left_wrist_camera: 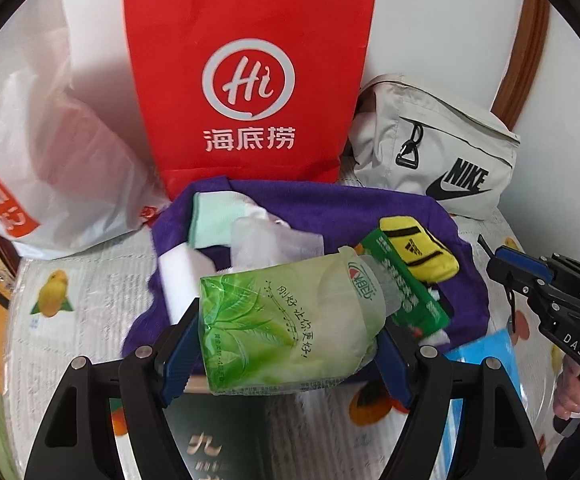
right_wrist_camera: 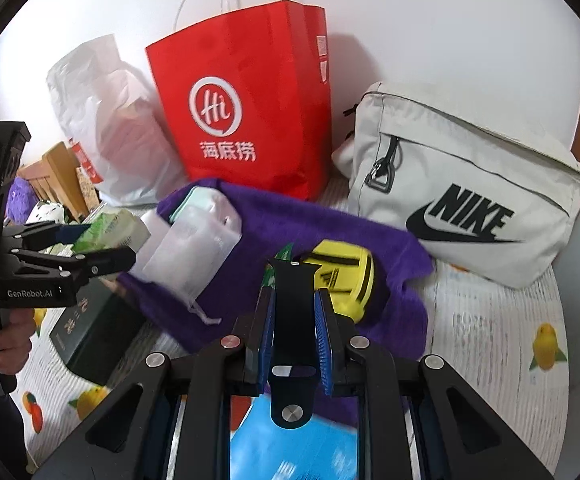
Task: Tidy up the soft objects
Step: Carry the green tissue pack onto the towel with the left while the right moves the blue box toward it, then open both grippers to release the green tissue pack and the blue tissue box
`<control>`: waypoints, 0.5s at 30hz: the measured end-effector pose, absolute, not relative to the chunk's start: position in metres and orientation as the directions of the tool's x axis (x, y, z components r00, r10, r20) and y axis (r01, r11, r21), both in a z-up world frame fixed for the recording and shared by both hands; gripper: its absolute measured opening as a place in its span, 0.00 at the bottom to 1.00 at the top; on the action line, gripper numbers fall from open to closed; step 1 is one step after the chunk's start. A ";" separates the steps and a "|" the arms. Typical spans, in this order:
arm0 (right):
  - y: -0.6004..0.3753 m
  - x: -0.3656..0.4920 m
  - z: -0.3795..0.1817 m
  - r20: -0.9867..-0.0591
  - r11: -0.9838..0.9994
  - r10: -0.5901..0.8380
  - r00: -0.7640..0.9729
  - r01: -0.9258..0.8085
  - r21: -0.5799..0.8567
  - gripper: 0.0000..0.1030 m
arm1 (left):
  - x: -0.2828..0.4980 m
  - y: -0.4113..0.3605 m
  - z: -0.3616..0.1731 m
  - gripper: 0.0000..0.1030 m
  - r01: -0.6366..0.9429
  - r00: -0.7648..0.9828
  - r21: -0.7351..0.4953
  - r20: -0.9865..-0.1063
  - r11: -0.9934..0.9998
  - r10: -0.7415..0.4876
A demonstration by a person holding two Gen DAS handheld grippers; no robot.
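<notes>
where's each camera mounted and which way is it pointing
Left wrist: sits on the left gripper, looking down along its fingers at the green tissue pack it holds; the right gripper and hand show at right.
Right wrist: sits on the right gripper, shut on a black watch strap; the left gripper and hand show at left.
Shared: red paper bag, purple towel, Nike bag.

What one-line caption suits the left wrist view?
Left gripper holds a green tissue pack above a purple towel.
</notes>
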State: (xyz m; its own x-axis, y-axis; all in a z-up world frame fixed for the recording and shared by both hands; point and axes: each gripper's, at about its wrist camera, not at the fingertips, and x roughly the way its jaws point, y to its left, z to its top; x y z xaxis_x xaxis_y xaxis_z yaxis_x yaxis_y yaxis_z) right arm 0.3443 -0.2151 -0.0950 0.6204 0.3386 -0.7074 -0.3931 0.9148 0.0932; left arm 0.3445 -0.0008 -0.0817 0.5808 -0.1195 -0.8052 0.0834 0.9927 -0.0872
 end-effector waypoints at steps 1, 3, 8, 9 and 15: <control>-0.215 0.349 -0.096 -0.709 0.915 0.339 0.619 -0.391 0.096 0.19 | 0.350 -0.002 -0.084 0.73 0.083 0.576 -0.088 -0.809 0.993 -0.120; -0.215 0.361 -0.100 -0.712 0.917 0.337 0.615 -0.385 0.101 0.19 | 0.362 -0.005 -0.089 0.74 0.084 0.571 -0.075 -0.814 0.994 -0.109; -0.214 0.384 -0.113 -0.731 0.920 0.332 0.595 -0.377 0.111 0.19 | 0.382 -0.011 -0.102 0.74 0.085 0.542 -0.083 -0.832 0.993 -0.116; -0.214 0.387 -0.115 -0.736 0.921 0.328 0.593 -0.374 0.109 0.19 | 0.386 -0.012 -0.105 0.74 0.086 0.534 -0.088 -0.837 0.992 -0.120; -0.216 0.400 -0.132 -0.768 0.924 0.317 0.556 -0.362 0.119 0.19 | 0.400 -0.022 -0.121 0.75 0.099 0.499 -0.106 -0.855 0.989 -0.142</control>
